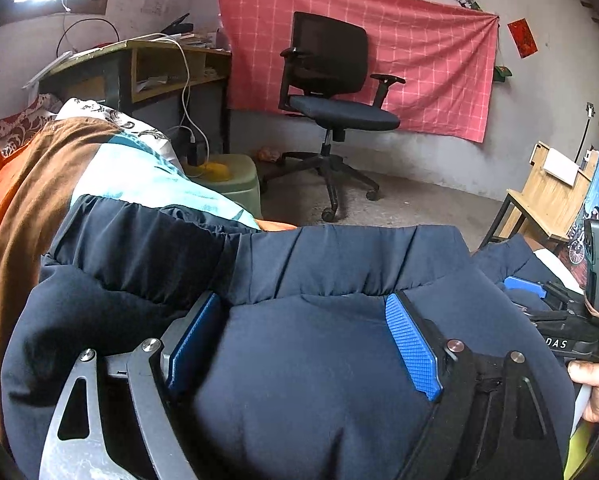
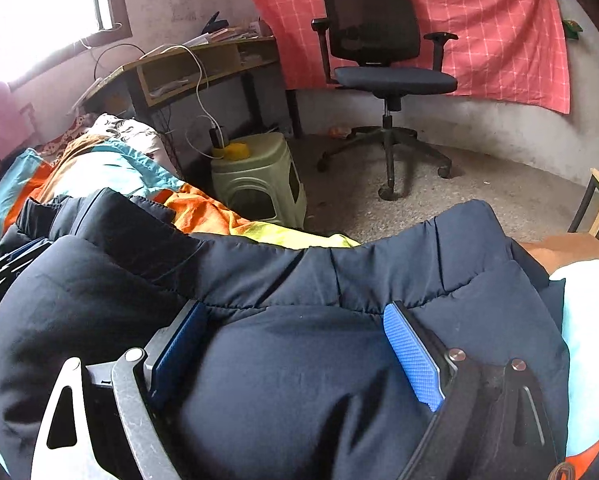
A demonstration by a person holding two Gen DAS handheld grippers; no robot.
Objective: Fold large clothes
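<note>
A dark navy padded jacket [image 1: 299, 360] lies heaped on the bed, over the orange, brown and pale blue bedding [image 1: 111, 176], and both claws are in it; the left claw [image 1: 303, 344] has its two blue pads [image 1: 413, 350] spread wide with a thick bulge of the jacket filling the gap between them, the pads pressed against the fabric on either side, so it grips a fat fold of the jacket rather than standing free; the right claw [image 2: 295, 356] does the same further along the jacket, its blue pads [image 2: 413, 364] likewise parted around a padded mound of navy cloth that touches both. From the left wrist view the right claw shows at the jacket's right edge, its blue finger lying on the cloth, with a bare hand [image 1: 591, 388] on its handle.

Beyond the jacket, away from the bed, a black office chair [image 1: 331, 96] stands on the bare floor in front of a pink checked cloth [image 1: 427, 60] hung on the wall; left of the chair is a wooden table [image 1: 147, 64] with papers on it and a white cable hanging down to a charger on a pale green plastic stool [image 2: 259, 176], which stands just beside the bed; a patterned pillow [image 1: 111, 120] lies at the bed's far end, near the table.
</note>
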